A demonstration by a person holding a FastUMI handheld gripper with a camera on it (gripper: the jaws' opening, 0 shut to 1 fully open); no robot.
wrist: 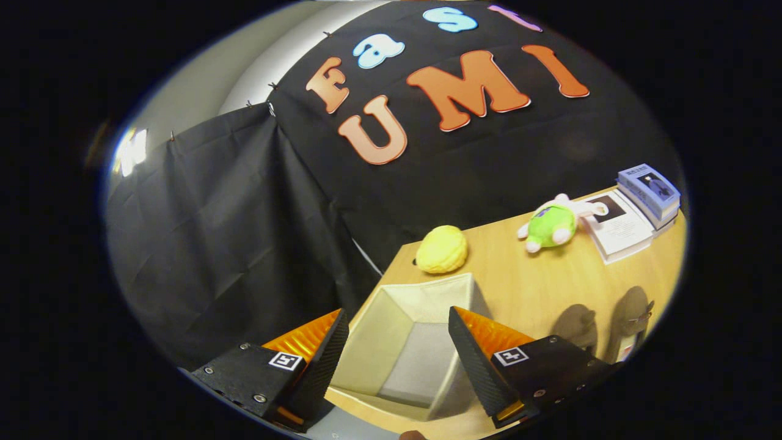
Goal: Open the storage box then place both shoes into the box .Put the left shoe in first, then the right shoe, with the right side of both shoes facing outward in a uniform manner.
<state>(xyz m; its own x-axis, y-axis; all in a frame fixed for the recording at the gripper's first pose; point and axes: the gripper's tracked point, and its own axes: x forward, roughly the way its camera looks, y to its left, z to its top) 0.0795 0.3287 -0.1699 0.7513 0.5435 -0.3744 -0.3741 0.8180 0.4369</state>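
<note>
An open, pale fabric storage box [421, 293] stands on the wooden table [531, 281], its inside bare and no lid on it. My gripper [400, 324] hovers above the box, open, with nothing between its fingers; the box's interior shows in the gap. To the right of the right finger, two brownish shoes [574, 327] [632, 318] lie side by side on the table, seen from above and partly cut off by the finger body.
A yellow lumpy ball [442, 249] sits just behind the box. A green and white plush toy [553, 225] lies farther right. A stack of books [647, 194] and a white booklet [617, 229] occupy the far right corner. Black cloth hangs to the left.
</note>
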